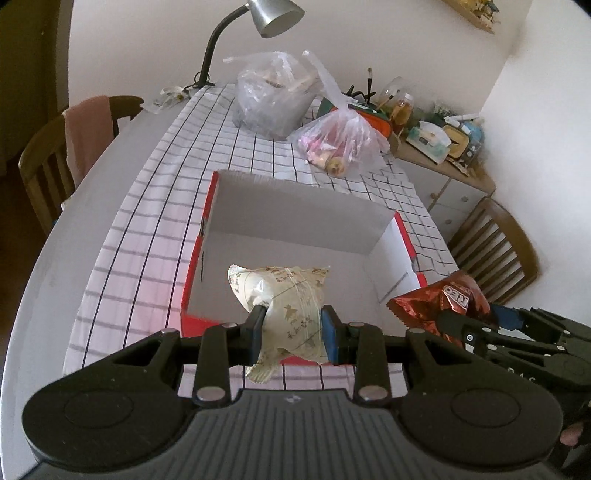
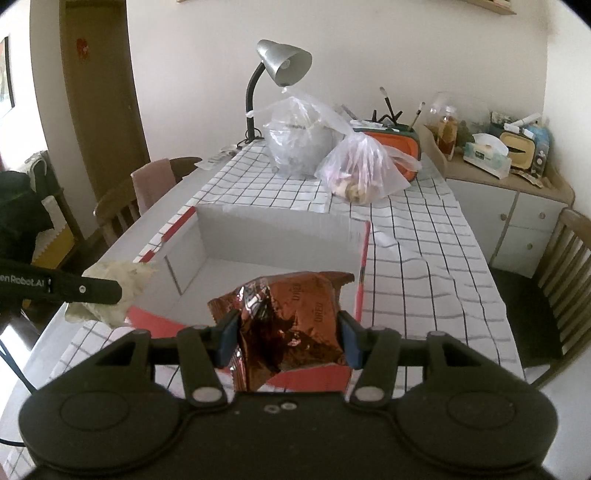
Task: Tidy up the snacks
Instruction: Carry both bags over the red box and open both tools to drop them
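Note:
My left gripper (image 1: 293,326) is shut on a cream snack packet (image 1: 284,295) and holds it above the near edge of an open red box (image 1: 295,221) with a white inside. My right gripper (image 2: 288,334) is shut on a brown Oreo packet (image 2: 295,310) above the same box's (image 2: 280,236) near right corner. In the left wrist view the Oreo packet (image 1: 439,299) and right gripper (image 1: 469,319) show at the right. In the right wrist view the left gripper (image 2: 116,290) and cream packet (image 2: 122,280) show at the left. The box looks empty.
The box sits on a checked cloth (image 1: 155,206) on a white table. Two clear plastic bags (image 1: 273,99) (image 1: 343,140) stand behind it, with a desk lamp (image 1: 258,22). Wooden chairs (image 1: 48,162) (image 2: 561,273) flank the table; a cluttered cabinet (image 2: 498,158) is at the right.

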The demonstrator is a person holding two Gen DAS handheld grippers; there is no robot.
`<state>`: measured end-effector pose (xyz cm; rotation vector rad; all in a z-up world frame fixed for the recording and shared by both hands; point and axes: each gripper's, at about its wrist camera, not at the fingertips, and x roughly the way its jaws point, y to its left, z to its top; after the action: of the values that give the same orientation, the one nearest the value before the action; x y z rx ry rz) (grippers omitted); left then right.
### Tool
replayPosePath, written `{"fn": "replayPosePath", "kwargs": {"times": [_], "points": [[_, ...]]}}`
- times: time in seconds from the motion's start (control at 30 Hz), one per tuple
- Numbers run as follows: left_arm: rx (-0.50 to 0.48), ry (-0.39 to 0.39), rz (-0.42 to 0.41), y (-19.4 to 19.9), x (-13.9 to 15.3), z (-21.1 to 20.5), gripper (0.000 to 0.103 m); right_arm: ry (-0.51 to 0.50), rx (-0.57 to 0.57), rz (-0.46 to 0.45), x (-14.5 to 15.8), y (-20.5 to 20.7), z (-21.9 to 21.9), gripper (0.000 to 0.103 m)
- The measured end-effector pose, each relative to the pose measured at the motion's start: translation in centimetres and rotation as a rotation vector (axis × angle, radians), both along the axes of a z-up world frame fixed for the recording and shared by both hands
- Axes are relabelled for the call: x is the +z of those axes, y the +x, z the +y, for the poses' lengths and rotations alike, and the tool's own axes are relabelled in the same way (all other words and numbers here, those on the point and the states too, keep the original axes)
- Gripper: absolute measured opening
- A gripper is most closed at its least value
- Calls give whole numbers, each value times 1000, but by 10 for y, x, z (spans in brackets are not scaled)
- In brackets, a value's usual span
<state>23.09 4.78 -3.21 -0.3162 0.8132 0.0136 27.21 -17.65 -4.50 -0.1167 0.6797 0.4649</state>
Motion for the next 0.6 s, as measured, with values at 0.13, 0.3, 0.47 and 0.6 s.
{"fn": "replayPosePath", "kwargs": {"times": [0.13, 0.3, 0.47, 0.6], "points": [[-7, 11, 25, 25, -5, -1, 31, -20, 4, 15, -4, 22, 10, 54], [-9, 40, 71, 54, -16, 2, 31, -44, 20, 60, -14, 47, 23, 55], [-14, 61, 134, 77, -37, 4, 32, -88, 42, 112, -32, 68, 36, 55], [-24, 80, 186, 92, -53, 2, 32, -127, 68, 137, -47, 78, 49, 55]]}}
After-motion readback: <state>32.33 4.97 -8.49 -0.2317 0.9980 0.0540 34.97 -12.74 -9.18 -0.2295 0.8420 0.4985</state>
